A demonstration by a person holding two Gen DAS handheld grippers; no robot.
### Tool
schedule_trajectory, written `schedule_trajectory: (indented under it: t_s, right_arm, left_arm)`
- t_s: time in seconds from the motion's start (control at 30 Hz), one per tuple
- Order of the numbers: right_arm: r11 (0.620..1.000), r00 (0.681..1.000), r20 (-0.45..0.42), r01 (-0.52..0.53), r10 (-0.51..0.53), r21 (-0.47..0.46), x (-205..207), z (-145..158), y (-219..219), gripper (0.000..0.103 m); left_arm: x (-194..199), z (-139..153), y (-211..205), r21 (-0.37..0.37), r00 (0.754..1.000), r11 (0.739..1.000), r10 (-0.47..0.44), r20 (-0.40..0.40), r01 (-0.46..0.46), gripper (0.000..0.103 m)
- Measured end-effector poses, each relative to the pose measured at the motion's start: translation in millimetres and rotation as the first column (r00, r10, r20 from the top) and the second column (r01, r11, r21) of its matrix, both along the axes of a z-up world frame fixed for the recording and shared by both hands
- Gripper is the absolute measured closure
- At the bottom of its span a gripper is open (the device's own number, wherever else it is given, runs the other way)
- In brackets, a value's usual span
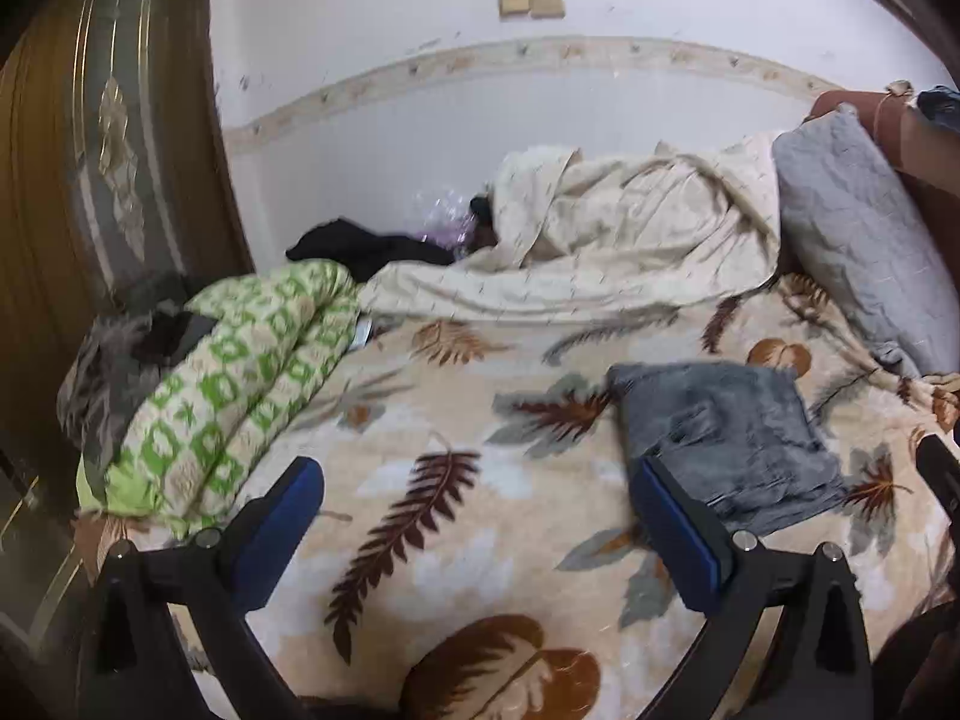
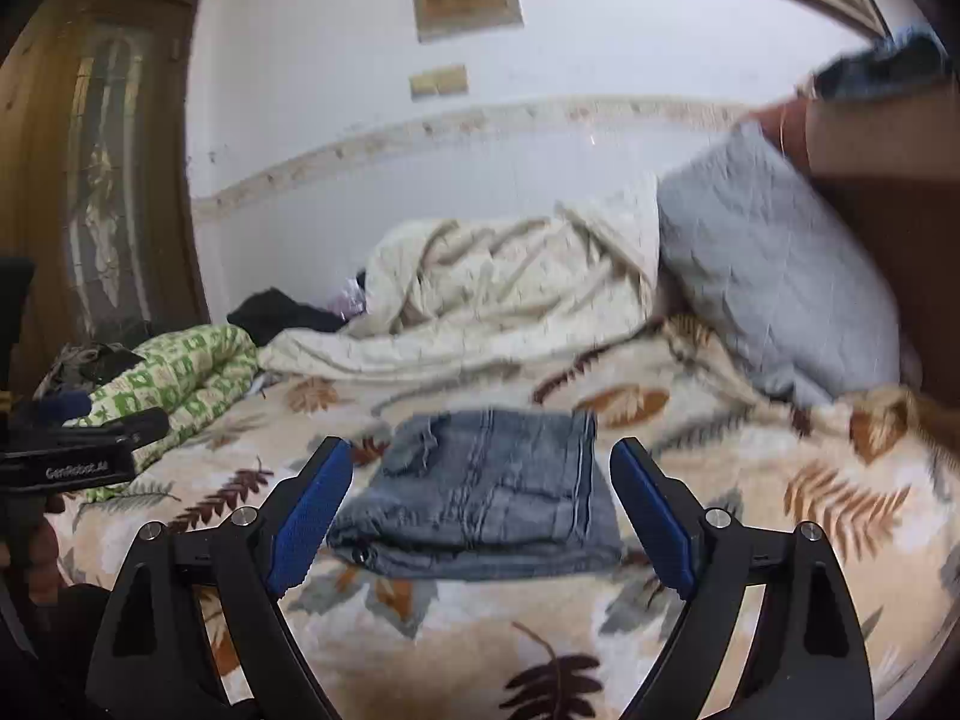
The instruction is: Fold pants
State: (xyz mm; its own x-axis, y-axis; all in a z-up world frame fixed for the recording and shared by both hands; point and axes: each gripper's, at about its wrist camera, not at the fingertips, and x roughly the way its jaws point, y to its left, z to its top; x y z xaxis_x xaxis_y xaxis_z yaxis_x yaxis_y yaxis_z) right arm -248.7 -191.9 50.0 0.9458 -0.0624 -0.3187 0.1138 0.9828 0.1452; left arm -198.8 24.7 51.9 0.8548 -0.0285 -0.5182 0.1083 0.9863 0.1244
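Up close, the right gripper [image 2: 480,510] is hovering with its blue pads spread wide, gripping nothing, and the left gripper [image 1: 480,522] is gaping just as wide over the leaf-print blanket [image 1: 456,570]. Just ahead, the folded grey pants [image 2: 480,498] are lying flat on that blanket; further back, a cream duvet [image 2: 498,294] and grey pillow [image 2: 774,276] are sitting against the wall.

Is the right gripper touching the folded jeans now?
Apart. In the right wrist view the right gripper has its jaws wide open, with blanket visible between each and the folded jeans.
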Motion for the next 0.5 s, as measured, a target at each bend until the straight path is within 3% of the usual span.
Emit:
schedule_trajectory:
  t_s: [0.1, 0.2, 0.3, 0.37, 0.5]
  right_arm:
    - [0.999, 0.996, -0.093, 0.000, 0.005, 0.045, 14.5, -9.5, -8.2, 0.015]
    - [0.980, 0.979, -0.197, -0.017, 0.057, 0.199, 39.4, -19.4, -39.2, 0.015]
    - [0.943, 0.961, -0.271, 0.042, 0.052, 0.329, 62.7, -29.8, -76.3, 0.015]
    - [0.933, 0.955, -0.295, 0.099, 0.008, 0.347, 74.5, -33.4, -97.5, 0.015]
    - [0.934, 0.951, -0.308, 0.090, 0.023, 0.347, 96.1, -33.0, -117.5, 0.015]
  left_arm:
    - [9.1, -12.3, 3.4, -0.018, 0.999, 1.000, -0.010, -0.053, 0.009, 0.000]
    - [25.5, -18.4, 5.0, -0.070, 0.992, 0.996, -0.059, -0.115, 0.051, 0.000]
    - [46.1, -23.8, -0.9, -0.073, 0.984, 0.995, -0.086, -0.156, 0.075, 0.000]
    - [60.1, -27.2, -9.1, -0.039, 0.986, 0.997, -0.071, -0.153, 0.065, 0.000]
    - [90.7, -32.1, -31.7, -0.013, 0.982, 0.998, -0.067, -0.176, 0.066, 0.000]
